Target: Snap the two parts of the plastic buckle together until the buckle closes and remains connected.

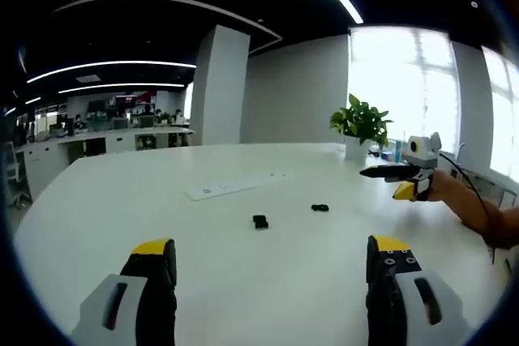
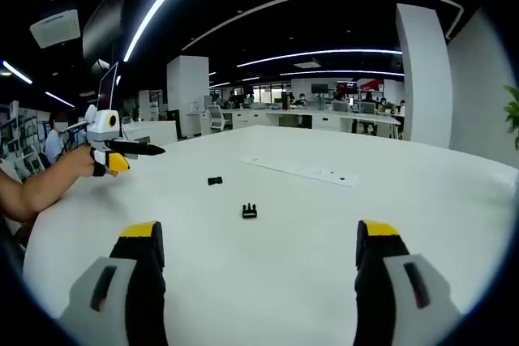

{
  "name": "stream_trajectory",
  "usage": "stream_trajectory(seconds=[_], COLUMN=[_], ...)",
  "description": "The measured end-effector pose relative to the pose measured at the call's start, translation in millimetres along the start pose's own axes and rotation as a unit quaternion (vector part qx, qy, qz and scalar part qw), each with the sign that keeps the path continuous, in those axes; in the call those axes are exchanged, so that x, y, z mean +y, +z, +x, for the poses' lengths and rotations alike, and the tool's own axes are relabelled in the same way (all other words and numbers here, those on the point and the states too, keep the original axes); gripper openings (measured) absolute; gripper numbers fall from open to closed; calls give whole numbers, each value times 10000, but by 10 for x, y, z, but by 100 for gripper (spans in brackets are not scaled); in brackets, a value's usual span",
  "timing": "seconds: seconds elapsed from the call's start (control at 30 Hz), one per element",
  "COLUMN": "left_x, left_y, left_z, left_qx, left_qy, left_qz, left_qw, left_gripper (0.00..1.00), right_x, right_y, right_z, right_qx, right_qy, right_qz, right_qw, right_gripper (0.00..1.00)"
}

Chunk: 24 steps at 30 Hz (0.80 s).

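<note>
Two small black buckle parts lie apart on the white table [image 1: 122, 200]. In the left gripper view one part [image 1: 259, 221] sits ahead of my left gripper [image 1: 272, 261] and the other [image 1: 319, 207] lies a little farther right. In the right gripper view a pronged part [image 2: 249, 211] lies ahead of my right gripper [image 2: 259, 245], and the second part [image 2: 214, 180] lies farther left. Both grippers are open, hold nothing, and hover well short of the parts. Each gripper shows in the other's view: the right gripper [image 1: 383, 182] and the left gripper [image 2: 143, 157], each held by a hand.
A white paper strip [image 1: 219, 190] [image 2: 300, 170] lies on the table beyond the parts. A potted plant [image 1: 361, 123] stands at the far edge near bright windows. A white pillar [image 1: 219, 87], desks and seated people fill the office behind.
</note>
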State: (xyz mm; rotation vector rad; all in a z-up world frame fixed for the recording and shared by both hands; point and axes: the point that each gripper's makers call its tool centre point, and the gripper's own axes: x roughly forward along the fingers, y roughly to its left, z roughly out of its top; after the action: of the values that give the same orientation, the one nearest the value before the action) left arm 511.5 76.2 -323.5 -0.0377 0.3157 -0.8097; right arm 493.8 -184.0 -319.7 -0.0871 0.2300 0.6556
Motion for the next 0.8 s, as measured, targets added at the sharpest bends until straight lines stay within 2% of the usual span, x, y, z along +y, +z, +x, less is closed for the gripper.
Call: stream_trajectory(seconds=[0.23,0.7,0.8], left_x=[-1,-41,46], left_y=[0,-59,-18], left_z=[0,12,4], left_qx=[-6,36,-52], left_qy=[0,-33,166], left_qz=[-1,-40,-26], left_qw=[10000,10000,9998], left_gripper=[97,99,99], right_x=[21,-6,3], right_y=[-21,-74,-51], right_z=[1,-25,-37], right_qx=[39,61,2], right_qy=[3,-2,-10], right_qz=[-21,-8,15], right_qw=[10000,10000,10000], right_gripper=[98,100,100])
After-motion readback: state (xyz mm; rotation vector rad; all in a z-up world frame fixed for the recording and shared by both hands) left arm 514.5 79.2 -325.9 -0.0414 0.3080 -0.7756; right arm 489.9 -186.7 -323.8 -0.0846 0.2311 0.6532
